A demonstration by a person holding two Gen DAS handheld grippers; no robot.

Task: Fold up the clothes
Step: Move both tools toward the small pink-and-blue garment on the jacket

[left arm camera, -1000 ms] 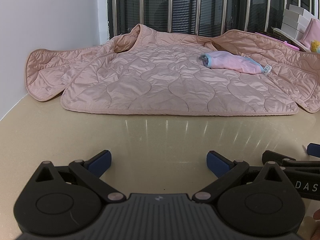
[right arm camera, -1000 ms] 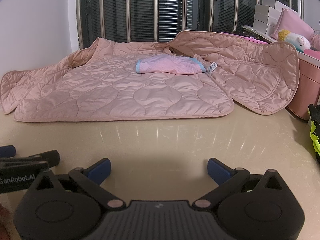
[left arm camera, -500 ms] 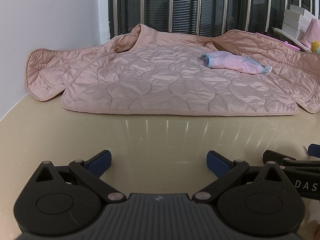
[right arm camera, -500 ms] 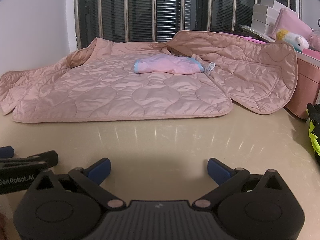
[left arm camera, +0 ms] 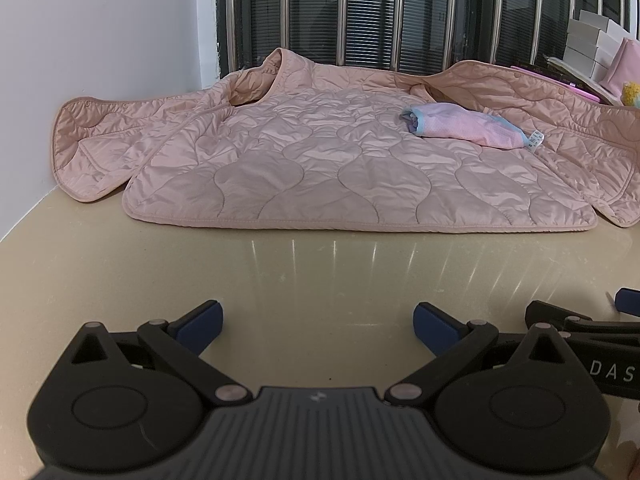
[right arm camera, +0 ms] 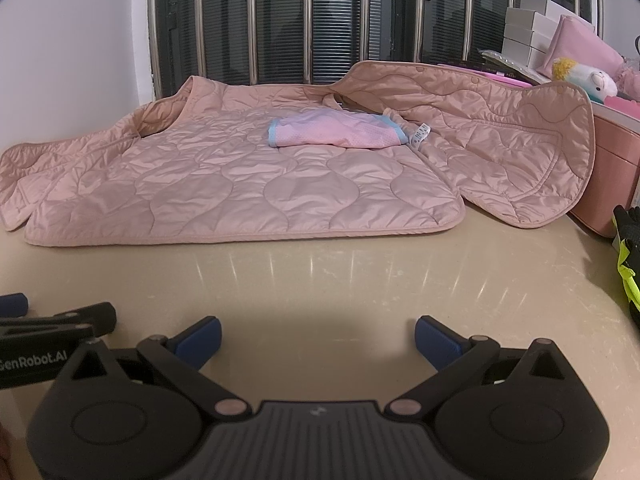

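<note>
A pink quilted jacket (left arm camera: 340,168) lies spread flat on the beige table, front panels opened to both sides; it also shows in the right wrist view (right arm camera: 248,184). A small folded pink and blue garment (left arm camera: 464,126) rests on it, seen too in the right wrist view (right arm camera: 336,134). My left gripper (left arm camera: 318,322) is open and empty, low over the bare table in front of the jacket's hem. My right gripper (right arm camera: 318,334) is open and empty beside it, to its right.
A white wall (left arm camera: 100,40) stands at the left, a barred window (right arm camera: 320,20) at the back. A pink box (right arm camera: 616,168), white boxes and a plush toy (right arm camera: 588,80) stand at the right, with a black and yellow glove (right arm camera: 628,264) at the table's right edge.
Both grippers have shifted slightly, the right one drifting a little to the right. The jacket and the folded garment have not moved.
</note>
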